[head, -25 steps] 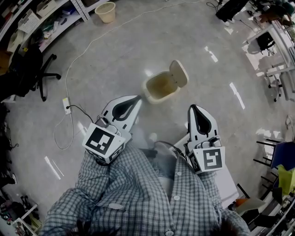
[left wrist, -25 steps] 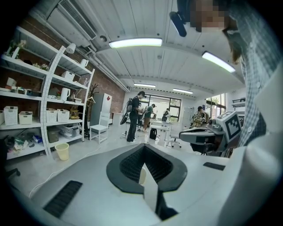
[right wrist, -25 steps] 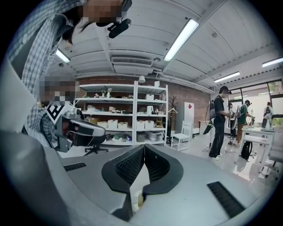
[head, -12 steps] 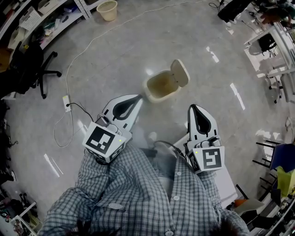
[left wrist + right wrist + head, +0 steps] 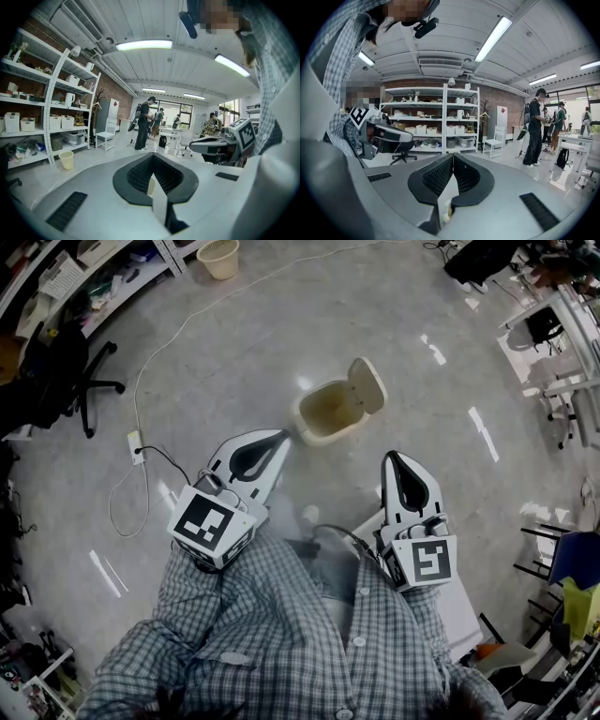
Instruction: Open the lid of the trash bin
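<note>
Trash bin (image 5: 328,416) lid (image 5: 367,384) up | left gripper (image 5: 279,436) closed, empty | right gripper (image 5: 390,457) closed, empty

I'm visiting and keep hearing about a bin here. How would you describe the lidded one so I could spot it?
Look at the open grey floor in the middle of the room; a cream trash bin stands alone there, just ahead of the left gripper. Unlike the lidless basket by the shelves, it has a lid, tipped up open.

The smooth cream plastic trash bin (image 5: 312,434) is looking matt, while the polished grey floor (image 5: 234,343) is reflecting lights glossily.
</note>
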Tool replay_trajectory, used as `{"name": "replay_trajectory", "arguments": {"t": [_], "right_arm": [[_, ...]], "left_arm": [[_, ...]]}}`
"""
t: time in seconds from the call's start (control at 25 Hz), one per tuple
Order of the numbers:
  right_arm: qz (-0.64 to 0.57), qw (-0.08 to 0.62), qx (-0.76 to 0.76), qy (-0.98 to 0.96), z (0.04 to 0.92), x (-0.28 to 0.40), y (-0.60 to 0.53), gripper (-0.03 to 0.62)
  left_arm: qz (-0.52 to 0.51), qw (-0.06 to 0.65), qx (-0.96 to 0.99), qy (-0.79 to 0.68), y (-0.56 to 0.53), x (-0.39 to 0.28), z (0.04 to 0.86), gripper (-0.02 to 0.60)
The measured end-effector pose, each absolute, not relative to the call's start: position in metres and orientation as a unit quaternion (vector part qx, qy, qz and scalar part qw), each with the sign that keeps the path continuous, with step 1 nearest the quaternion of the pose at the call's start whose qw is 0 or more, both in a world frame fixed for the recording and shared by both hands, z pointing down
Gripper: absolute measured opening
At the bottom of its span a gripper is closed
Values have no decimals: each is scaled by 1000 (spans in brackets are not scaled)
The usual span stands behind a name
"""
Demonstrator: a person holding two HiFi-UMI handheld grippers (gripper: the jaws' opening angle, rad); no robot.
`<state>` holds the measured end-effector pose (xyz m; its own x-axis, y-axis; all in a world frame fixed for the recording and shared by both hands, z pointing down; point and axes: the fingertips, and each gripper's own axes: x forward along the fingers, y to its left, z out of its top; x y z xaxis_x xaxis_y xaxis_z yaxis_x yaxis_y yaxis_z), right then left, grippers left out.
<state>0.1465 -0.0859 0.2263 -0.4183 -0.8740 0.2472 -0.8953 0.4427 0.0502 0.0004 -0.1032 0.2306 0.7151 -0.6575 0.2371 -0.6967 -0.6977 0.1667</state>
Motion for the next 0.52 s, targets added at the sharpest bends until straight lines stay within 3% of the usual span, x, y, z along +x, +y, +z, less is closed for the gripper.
{"name": "replay_trajectory", "arguments": {"t": [0.52], "right_arm": [[44,131,518,-844,236,146,-83,20]], "left_arm": [[80,124,918,-368,-100,0,234,5]]}}
